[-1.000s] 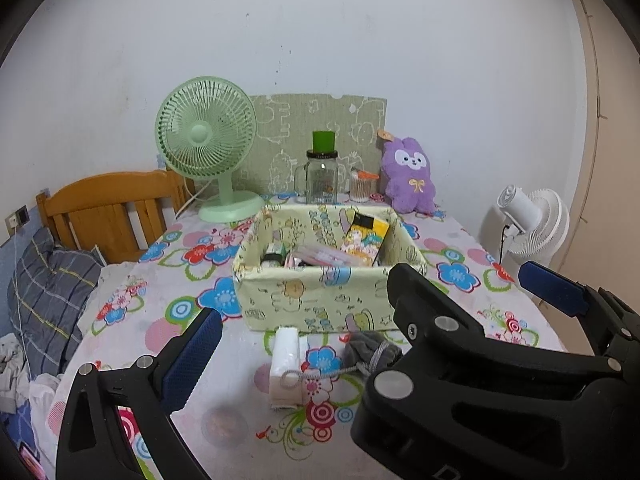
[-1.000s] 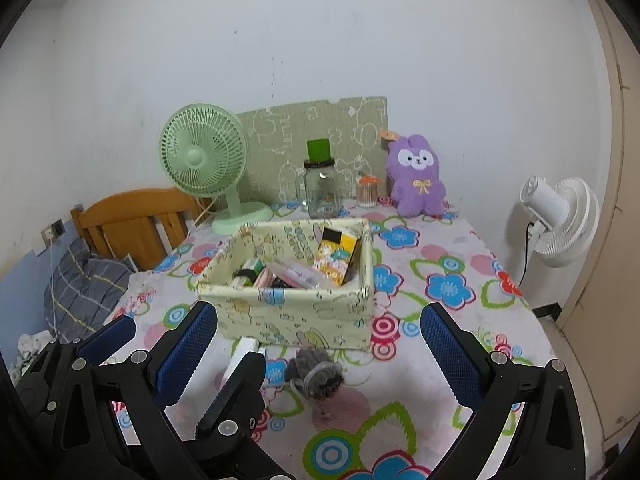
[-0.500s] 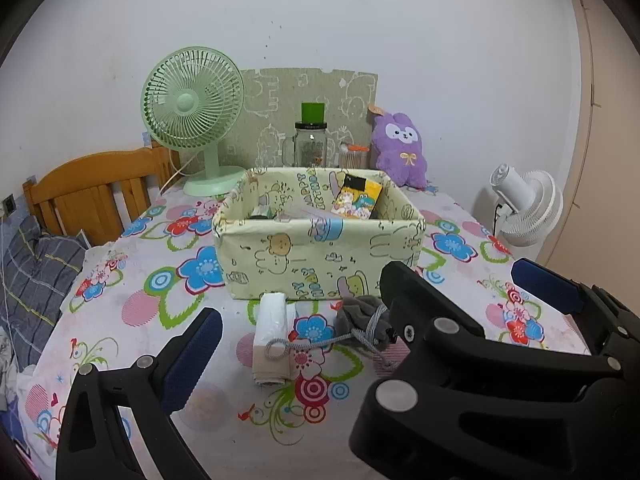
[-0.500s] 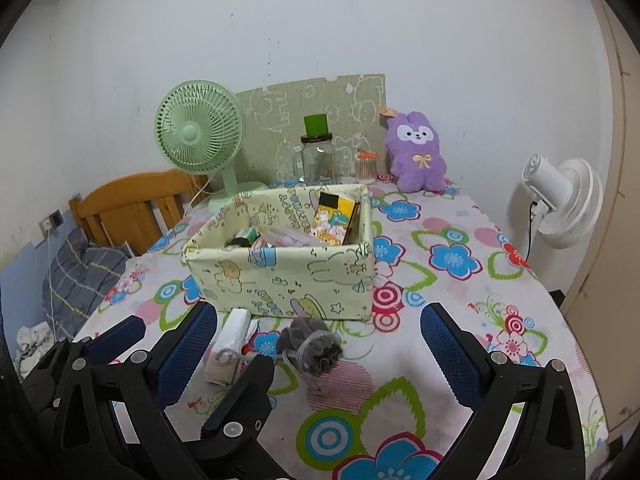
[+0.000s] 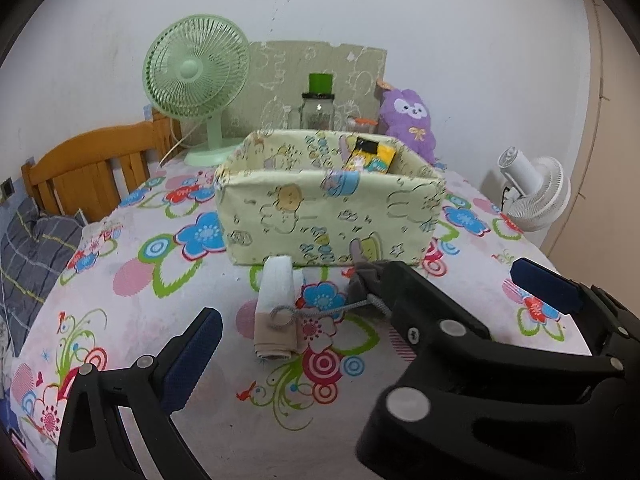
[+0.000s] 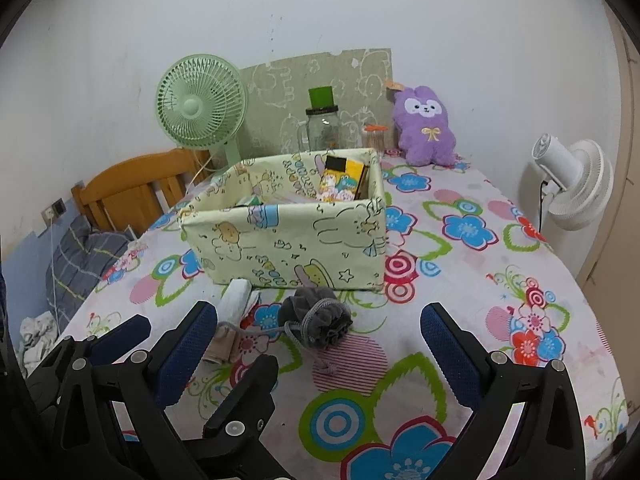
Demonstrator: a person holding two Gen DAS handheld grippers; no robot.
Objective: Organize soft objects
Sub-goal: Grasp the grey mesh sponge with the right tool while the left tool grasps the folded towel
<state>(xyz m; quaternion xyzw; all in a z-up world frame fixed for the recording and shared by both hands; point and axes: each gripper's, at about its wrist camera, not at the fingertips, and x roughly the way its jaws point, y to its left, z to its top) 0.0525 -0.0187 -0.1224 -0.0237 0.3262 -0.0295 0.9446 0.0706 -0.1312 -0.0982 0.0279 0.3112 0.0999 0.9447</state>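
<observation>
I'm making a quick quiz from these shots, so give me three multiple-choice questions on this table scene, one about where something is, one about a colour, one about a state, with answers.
1. Where does the grey mesh pouf lie?
A. inside the fabric box
B. on the tablecloth in front of the fabric box
C. beside the plush toy

2. What colour is the plush toy at the wall?
A. purple
B. yellow
C. red

3. How is the right gripper?
A. shut on the pouf
B. shut on nothing
C. open

Answers: 1 B, it sits on the cloth below the box's front wall. 2 A, purple fur. 3 C, its blue pads stand wide apart with nothing between.
</observation>
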